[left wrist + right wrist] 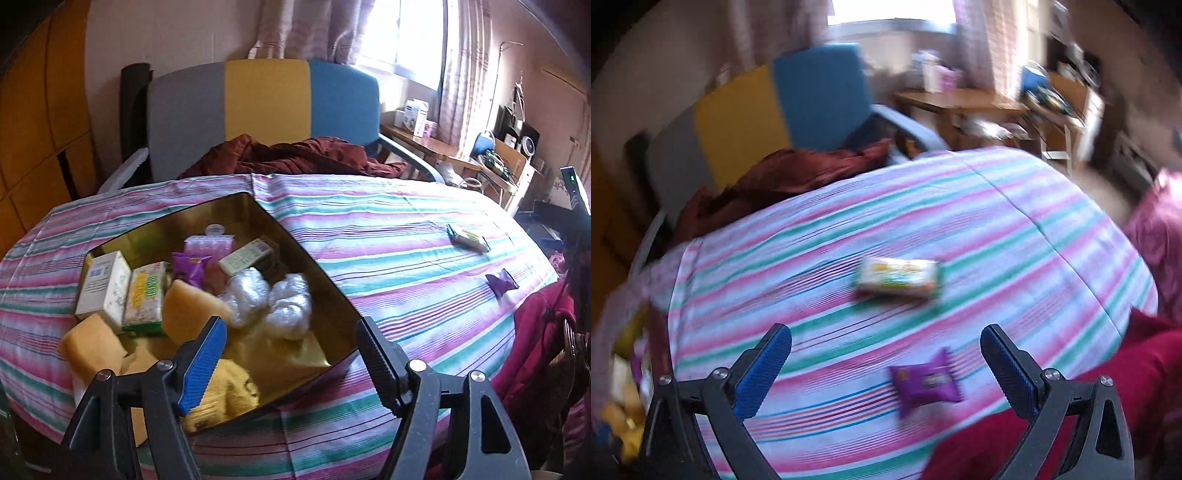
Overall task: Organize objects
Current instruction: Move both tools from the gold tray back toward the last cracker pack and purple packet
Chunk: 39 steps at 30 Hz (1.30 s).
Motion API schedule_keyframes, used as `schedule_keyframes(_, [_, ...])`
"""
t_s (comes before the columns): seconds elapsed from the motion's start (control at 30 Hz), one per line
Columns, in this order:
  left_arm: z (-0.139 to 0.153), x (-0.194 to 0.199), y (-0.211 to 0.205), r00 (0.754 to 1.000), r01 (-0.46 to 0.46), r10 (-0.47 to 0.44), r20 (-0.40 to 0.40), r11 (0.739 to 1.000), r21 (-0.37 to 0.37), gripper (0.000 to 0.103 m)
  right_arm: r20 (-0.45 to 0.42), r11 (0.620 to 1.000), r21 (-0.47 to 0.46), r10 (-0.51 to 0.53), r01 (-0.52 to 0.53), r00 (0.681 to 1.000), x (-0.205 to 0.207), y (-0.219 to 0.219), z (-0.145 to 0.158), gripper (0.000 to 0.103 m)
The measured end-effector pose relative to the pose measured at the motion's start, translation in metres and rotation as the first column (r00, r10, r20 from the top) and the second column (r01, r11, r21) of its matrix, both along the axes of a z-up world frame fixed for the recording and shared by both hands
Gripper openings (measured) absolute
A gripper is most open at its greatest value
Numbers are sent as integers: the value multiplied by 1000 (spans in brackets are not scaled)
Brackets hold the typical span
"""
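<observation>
A gold tin box (306, 254) sits on the striped tablecloth (388, 236), holding several boxes, sponges, plastic wads and a purple packet. My left gripper (291, 343) is open and empty, hovering over the box's near corner. In the blurred right wrist view, my right gripper (886, 354) is open and empty above the cloth (997, 229). A purple snack packet (923, 382) lies between and just below its fingers. A green-and-white packet (899, 277) lies farther ahead. Both also show in the left wrist view, the purple packet (500, 282) and the green packet (467, 238).
A grey, yellow and blue chair (266, 107) with a dark red cloth (295, 155) stands behind the table. A wooden desk with clutter (461, 147) stands at the right by the window. Red fabric (1071, 406) lies at the table's near right edge.
</observation>
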<state>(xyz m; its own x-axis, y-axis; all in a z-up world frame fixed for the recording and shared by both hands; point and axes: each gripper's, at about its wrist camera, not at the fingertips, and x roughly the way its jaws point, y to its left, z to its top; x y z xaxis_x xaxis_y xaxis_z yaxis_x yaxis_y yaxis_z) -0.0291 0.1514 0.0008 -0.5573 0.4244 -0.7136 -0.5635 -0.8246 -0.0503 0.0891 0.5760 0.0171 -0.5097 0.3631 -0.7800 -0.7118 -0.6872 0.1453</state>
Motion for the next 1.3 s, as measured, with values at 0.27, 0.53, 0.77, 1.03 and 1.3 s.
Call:
schedule_keyframes(0.27, [-3, 2, 37, 996, 85, -84, 29, 996, -12, 74, 118, 986, -168, 22, -2, 993, -1, 41, -40, 103])
schedule_keyframes(0.53, [-8, 5, 74, 986, 161, -159, 46, 986, -46, 74, 350, 963, -169, 257, -209, 901, -37, 20, -71, 103])
schedule_keyframes(0.77, [-11, 1, 113, 972, 226, -222, 74, 973, -53, 74, 451, 934, -166, 357, -316, 818, -44, 21, -69, 103])
schedule_keyframes(1.03, [-18, 2, 184, 937, 346, -340, 78, 934, -90, 74, 188, 987, -145, 93, -66, 978, -18, 78, -47, 103])
schedule_keyframes(1.3, [-23, -7, 277, 859, 511, -506, 73, 846, -151, 83, -145, 930, -340, -199, 140, 969, 23, 118, -53, 103])
